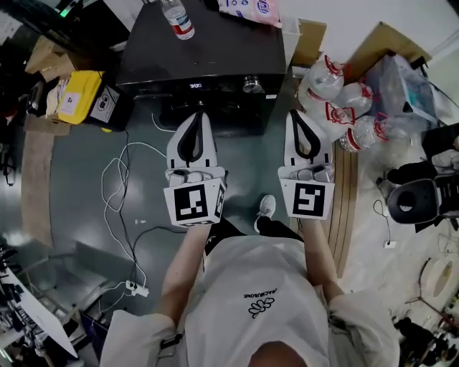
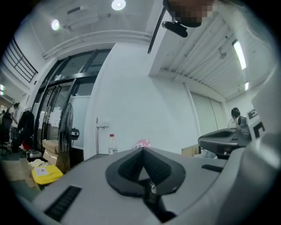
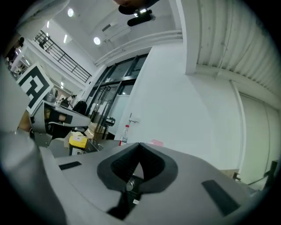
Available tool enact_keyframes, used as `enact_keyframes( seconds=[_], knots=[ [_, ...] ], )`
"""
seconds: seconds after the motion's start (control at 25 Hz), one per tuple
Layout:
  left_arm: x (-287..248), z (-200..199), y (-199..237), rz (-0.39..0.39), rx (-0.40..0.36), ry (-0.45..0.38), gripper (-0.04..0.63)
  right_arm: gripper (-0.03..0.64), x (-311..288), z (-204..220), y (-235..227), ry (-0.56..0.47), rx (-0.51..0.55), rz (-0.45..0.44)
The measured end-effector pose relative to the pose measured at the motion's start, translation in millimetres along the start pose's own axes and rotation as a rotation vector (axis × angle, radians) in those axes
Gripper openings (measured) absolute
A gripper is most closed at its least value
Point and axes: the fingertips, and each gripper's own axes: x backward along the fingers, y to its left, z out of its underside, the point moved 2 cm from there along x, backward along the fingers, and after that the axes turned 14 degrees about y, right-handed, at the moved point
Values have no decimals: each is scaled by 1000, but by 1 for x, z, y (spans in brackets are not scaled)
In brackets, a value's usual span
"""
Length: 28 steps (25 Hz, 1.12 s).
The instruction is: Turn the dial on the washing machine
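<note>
Both of my tools are closed with nothing in them: the left hand-held gripper (image 1: 195,118) and the right hand-held gripper (image 1: 297,115) point side by side at the black washing machine (image 1: 215,46). Its dial (image 1: 252,84) sits on the front panel, just beyond and between their tips.

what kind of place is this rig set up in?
Probably a lab or workshop, not a home: loose cables on the floor, cardboard boxes, packs of water bottles beside the black washing machine.

bottle (image 1: 177,18) top cropped, dial (image 1: 252,84) markings illegible
</note>
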Motion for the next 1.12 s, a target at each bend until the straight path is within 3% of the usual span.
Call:
enact_keyframes(
  seconds=[0.24,0.44,1.12],
  knots=[
    [17,-15,-47,-78,-5,-26,-1,5,19,-6,-2,-73,-12,-86],
    [16,-14,-75,-69,35,-13,0,5,33,-5,-11,-78,-19,-115],
    [-13,-4,-77,-7,16,-1,0,5,14,13,-27,-45,-77,-95]
  ],
)
